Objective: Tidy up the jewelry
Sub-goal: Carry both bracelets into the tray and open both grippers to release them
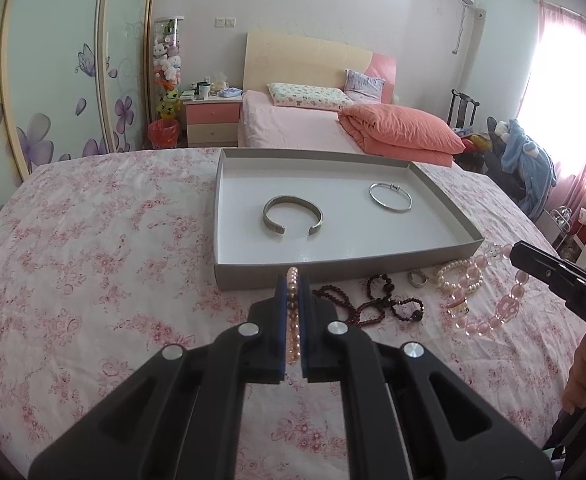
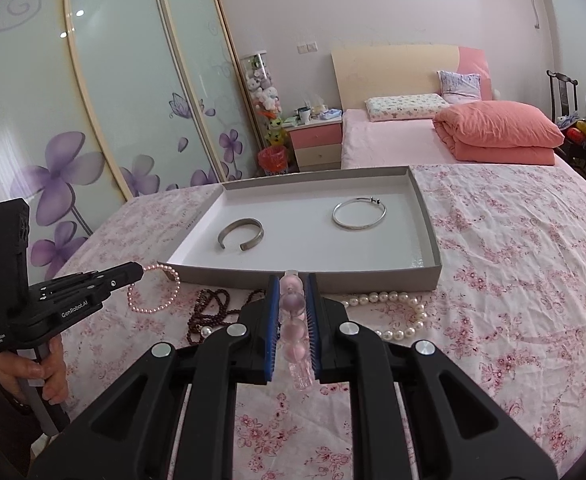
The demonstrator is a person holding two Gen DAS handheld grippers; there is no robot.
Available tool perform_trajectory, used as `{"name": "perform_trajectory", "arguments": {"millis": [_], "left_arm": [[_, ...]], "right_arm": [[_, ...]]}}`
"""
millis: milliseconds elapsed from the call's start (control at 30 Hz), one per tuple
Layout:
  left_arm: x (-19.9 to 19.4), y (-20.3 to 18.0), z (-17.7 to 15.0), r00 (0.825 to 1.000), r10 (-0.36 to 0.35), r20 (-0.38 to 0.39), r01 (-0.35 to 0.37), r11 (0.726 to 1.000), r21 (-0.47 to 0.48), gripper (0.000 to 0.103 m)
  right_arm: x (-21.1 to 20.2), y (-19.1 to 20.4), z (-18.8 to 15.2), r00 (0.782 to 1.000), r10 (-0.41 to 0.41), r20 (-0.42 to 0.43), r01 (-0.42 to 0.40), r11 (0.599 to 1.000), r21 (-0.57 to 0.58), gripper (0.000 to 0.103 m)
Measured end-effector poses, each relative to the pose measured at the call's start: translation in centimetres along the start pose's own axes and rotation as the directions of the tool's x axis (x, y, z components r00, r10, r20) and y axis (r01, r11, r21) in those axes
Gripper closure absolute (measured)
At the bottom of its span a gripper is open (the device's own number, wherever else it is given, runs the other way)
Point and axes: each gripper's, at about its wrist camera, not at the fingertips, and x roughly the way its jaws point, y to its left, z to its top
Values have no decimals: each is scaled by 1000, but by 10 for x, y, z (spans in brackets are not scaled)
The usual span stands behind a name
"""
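Floral bedspread (image 1: pixel 93 240), grey tray (image 1: pixel 445 208) dead ahead of both grippers: left gripper (image 1: pixel 293 280) clamped on small pink bead bracelet (image 1: pixel 292 320), right gripper (image 2: pixel 292 280) clamped on large pink bead strand (image 2: pixel 293 328), long axis along fingers, right slightly nearer tray.

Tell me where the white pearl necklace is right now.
The white pearl necklace lies loose on the floral bedsheet, just outside the tray's near right corner, to the right of the dark bead strand.
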Motion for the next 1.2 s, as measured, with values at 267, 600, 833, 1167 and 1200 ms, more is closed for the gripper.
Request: {"name": "perform_trajectory", "arguments": {"millis": [267, 600, 833, 1167, 1200], "left_arm": [[-17, -4, 5, 999, 10, 53, -10, 1000, -11, 97], [-40, -21, 11, 989, 44, 143, -46, 999, 9, 97], [-48, -37, 19, 979, 70, 193, -77, 997, 28, 97], [-35, -45, 47, 975, 63, 213, -73, 997, 40, 97], [-33, -45, 51, 975, 62, 212, -72, 997, 39, 97]], "right_arm": [[-11, 7, 6, 999, -4, 53, 4, 1000, -7, 89], [-28, 16, 12, 989, -30, 147, 33, 999, -19, 89], [-34, 22, 21, 977, -53, 209, 61, 997, -37, 89], [-23, 23, 49, 967, -46, 250, 61, 997, -52, 89], [-22, 23, 51, 967, -46, 252, 62, 997, -53, 89]]}}
